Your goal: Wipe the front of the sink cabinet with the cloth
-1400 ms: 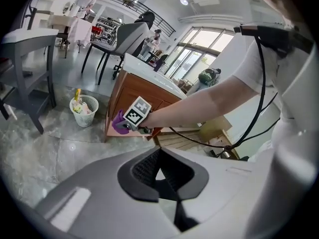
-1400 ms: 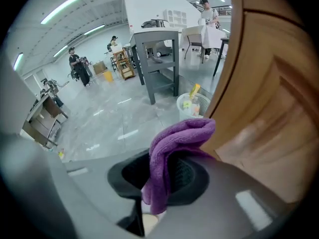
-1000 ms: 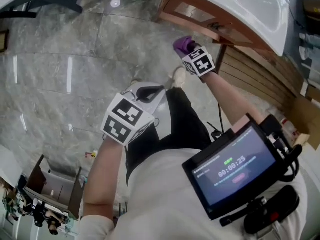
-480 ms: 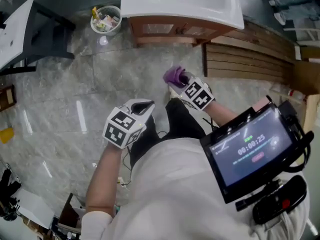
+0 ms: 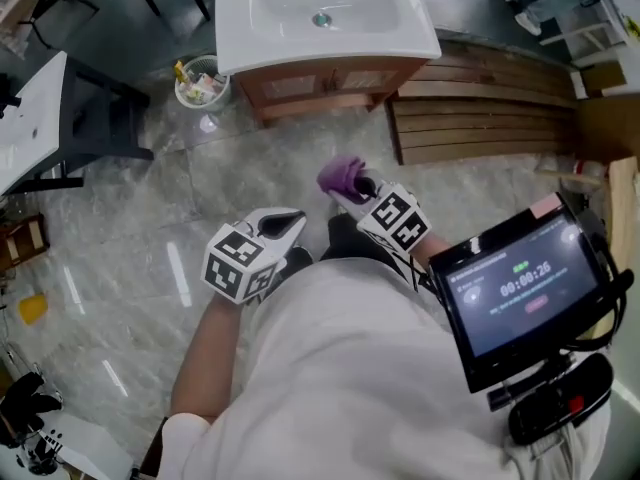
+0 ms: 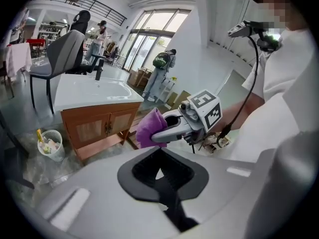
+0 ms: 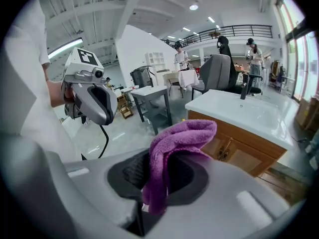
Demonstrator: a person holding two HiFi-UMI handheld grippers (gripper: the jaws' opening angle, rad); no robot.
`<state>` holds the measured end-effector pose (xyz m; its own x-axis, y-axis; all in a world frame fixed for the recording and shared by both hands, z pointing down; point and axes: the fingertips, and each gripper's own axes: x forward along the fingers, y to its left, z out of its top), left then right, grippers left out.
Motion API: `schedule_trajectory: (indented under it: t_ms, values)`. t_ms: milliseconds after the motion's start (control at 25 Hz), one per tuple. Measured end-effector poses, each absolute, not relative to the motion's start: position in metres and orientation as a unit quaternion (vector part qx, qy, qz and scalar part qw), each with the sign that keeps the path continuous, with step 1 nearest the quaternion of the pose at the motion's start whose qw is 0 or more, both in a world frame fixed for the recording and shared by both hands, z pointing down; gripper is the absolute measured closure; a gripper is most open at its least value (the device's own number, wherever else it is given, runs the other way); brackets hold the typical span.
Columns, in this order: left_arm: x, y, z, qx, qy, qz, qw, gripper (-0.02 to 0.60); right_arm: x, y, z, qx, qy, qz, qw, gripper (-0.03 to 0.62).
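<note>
1. The right hand-held gripper (image 7: 152,185) is clamped on the purple cloth (image 7: 177,143). The cloth is pinched between the jaws, with a thick fold bulging above them and a tail hanging down below
2. The left hand-held gripper (image 6: 160,172) has its jaws closed together, with nothing between them
3. In the head view both hand-held grippers are held out in front of the person's body, above the grey marbled floor (image 5: 130,228). The left one sits a little lower and to the left, and the two are near each other but apart
4. The sink cabinet (image 5: 320,83) stands ahead of them on the floor, well apart from the cloth. The cloth does not touch its front, which shows two wooden doors (image 7: 234,156) under a white basin (image 5: 320,13)
5. A small waste bin (image 5: 200,80) with scraps in it stands just beside the cabinet's left side
6. A stack of wooden slats (image 5: 480,118) lies on the floor to the cabinet's right
7. A dark chair (image 5: 100,118) stands further left, and a lit screen (image 5: 515,293) sits at the person's chest at the lower right of the head view
</note>
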<state>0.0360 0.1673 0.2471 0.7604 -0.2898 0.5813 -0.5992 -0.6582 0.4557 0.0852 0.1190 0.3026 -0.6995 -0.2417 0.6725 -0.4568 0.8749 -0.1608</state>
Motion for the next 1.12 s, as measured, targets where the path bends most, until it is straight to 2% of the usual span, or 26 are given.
schedule_trajectory:
  t_ms: [680,1120]
  values:
    - [0.037,0.164,0.228,0.895,-0.243,0.232,0.293,0.577,0.098,0.136,0.246,0.24,-0.914,0.123,0.303,0.522]
    - [0.008,0.191,0.206,0.895,-0.256,0.224,0.287,0.577,0.059,0.164,0.214,0.214,-0.922,0.107,0.306,0.522]
